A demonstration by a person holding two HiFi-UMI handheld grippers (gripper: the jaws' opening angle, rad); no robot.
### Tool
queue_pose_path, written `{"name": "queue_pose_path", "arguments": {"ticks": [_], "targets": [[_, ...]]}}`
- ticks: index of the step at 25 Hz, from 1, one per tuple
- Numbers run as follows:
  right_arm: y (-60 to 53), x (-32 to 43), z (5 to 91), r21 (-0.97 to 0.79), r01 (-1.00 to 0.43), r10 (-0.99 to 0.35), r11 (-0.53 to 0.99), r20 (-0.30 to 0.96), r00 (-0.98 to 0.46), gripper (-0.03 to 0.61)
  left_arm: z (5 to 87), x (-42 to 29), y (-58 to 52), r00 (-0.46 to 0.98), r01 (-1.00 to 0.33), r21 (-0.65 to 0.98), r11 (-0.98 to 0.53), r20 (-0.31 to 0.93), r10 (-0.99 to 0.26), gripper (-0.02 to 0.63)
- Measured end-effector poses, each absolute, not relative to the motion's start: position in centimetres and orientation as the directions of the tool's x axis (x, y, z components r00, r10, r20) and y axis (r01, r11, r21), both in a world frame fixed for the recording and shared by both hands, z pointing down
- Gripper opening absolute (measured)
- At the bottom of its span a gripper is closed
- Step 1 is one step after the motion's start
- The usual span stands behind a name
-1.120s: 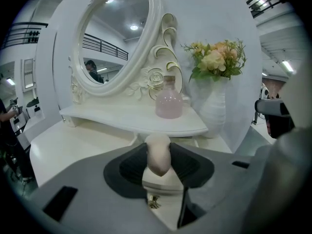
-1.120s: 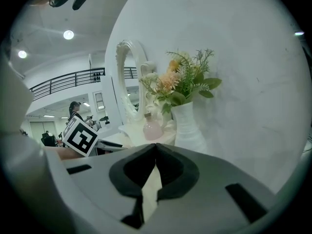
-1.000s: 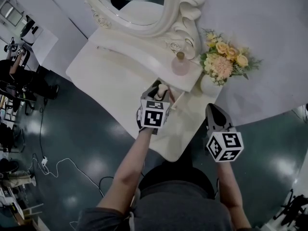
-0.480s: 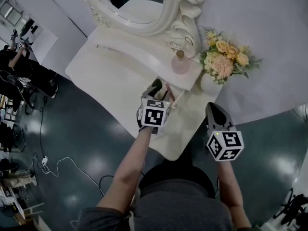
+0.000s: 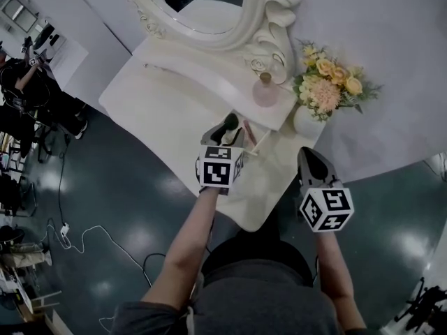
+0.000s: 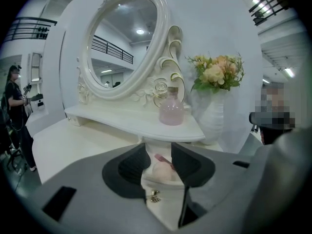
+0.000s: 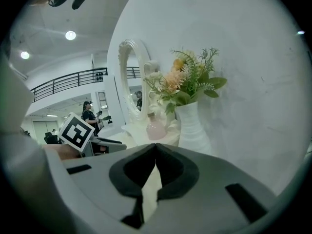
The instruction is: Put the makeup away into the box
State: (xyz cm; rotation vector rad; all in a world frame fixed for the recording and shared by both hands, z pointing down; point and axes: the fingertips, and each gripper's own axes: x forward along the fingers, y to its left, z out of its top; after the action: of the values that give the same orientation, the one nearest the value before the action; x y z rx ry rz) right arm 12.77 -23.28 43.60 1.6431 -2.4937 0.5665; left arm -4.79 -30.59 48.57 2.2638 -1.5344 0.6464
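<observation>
Looking down from the head view, we see the left gripper (image 5: 227,127) held over the front of the white dressing table (image 5: 160,110), its jaws apart and just lately opening wider. Along its own view, the small white box (image 6: 168,201) sits right ahead of it on the table, lid up, with a gold clasp (image 6: 155,196) on its front wall. Inside lies the makeup: a pale pink round puff (image 6: 162,171) and, just behind it, a pink stick (image 6: 164,160) leaning across the opening. Both show in the gap between the pads, but neither pad presses on them (the puff rests in the box on its own). Our right gripper (image 7: 156,146) hangs off to the right near the table's corner, well apart from the box, with its jaws closed tip to tip and nothing between them. Behind the box a raised shelf (image 6: 146,123) carries a pink bottle (image 6: 171,112), beneath the oval mirror (image 6: 124,48). Beside the shelf stands a white vase (image 6: 214,123) of peach and yellow flowers (image 6: 217,72).
</observation>
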Motion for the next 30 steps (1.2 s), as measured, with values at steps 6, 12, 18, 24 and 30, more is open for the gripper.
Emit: {"name": "queue_pose_path", "arguments": {"ticks": [6, 12, 18, 24, 30], "targets": [[-23.1, 12.0, 43.0, -0.238, -0.895, -0.859, 0.376, 0.272, -0.434, 0.003, 46.7, -6.1, -29.7, 0.305, -0.942, 0.027, -0.335, 0.491, -0.816, 0.163], [-23.2, 11.3, 42.6, -0.229, -0.889, -0.853, 0.398, 0.264, -0.450, 0.003, 45.5, -7.7, -28.5, 0.284, -0.954, 0.039, -0.299, 0.451, -0.846, 0.141], [-23.1, 10.3, 42.1, -0.222, -0.881, -0.845, 0.418, 0.260, -0.467, 0.003, 44.7, -10.1, -27.0, 0.241, -0.968, 0.048, -0.244, 0.422, -0.874, 0.101], [-23.1, 9.4, 41.9, -0.214, -0.872, -0.836, 0.439, 0.257, -0.484, 0.003, 45.0, -12.6, -25.9, 0.198, -0.980, 0.065, -0.189, 0.418, -0.887, 0.064], [-22.9, 8.3, 41.8, -0.206, -0.864, -0.826, 0.459, 0.261, -0.500, 0.003, 45.1, -14.6, -24.8, 0.164, -0.986, 0.077, -0.145, 0.408, -0.898, 0.037]]}}
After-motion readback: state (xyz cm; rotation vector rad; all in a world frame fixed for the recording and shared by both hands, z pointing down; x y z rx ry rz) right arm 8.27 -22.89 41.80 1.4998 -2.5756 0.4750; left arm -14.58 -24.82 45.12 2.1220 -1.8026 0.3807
